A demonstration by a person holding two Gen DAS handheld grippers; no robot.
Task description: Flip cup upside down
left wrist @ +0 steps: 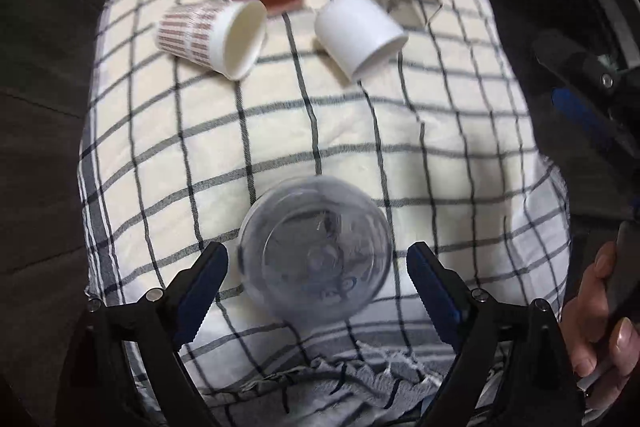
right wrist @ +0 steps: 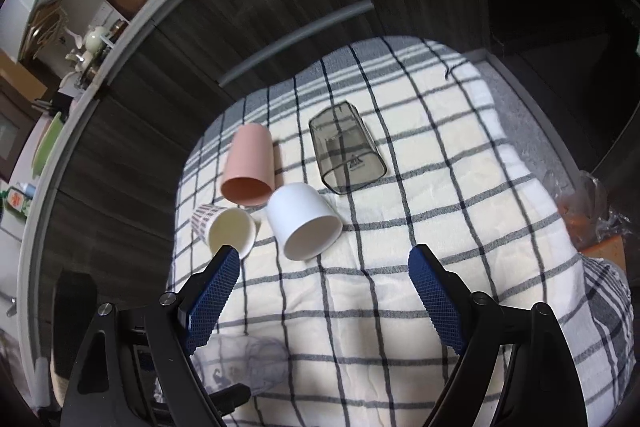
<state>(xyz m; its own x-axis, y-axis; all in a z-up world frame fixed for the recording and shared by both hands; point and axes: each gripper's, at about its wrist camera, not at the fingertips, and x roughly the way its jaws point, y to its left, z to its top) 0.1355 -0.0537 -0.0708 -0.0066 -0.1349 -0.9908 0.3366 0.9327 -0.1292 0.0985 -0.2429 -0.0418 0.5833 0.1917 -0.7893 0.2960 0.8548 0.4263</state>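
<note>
A clear plastic cup (left wrist: 316,247) stands on the checked cloth (left wrist: 360,147), seen from above between the blue pads of my left gripper (left wrist: 316,279). The jaws are wide open and do not touch it. The same cup shows faintly at the lower left of the right wrist view (right wrist: 248,359). A pink cup (right wrist: 248,167), a white cup (right wrist: 302,221), a patterned paper cup (right wrist: 226,227) and a smoky square cup (right wrist: 346,153) lie on their sides. My right gripper (right wrist: 324,283) is open and empty above the cloth, short of the white cup.
The cloth covers a small table beside a dark wood panel (right wrist: 160,107). The right gripper and the hand holding it show at the right of the left wrist view (left wrist: 592,307). A crinkled plastic bag (right wrist: 588,203) lies at the far right.
</note>
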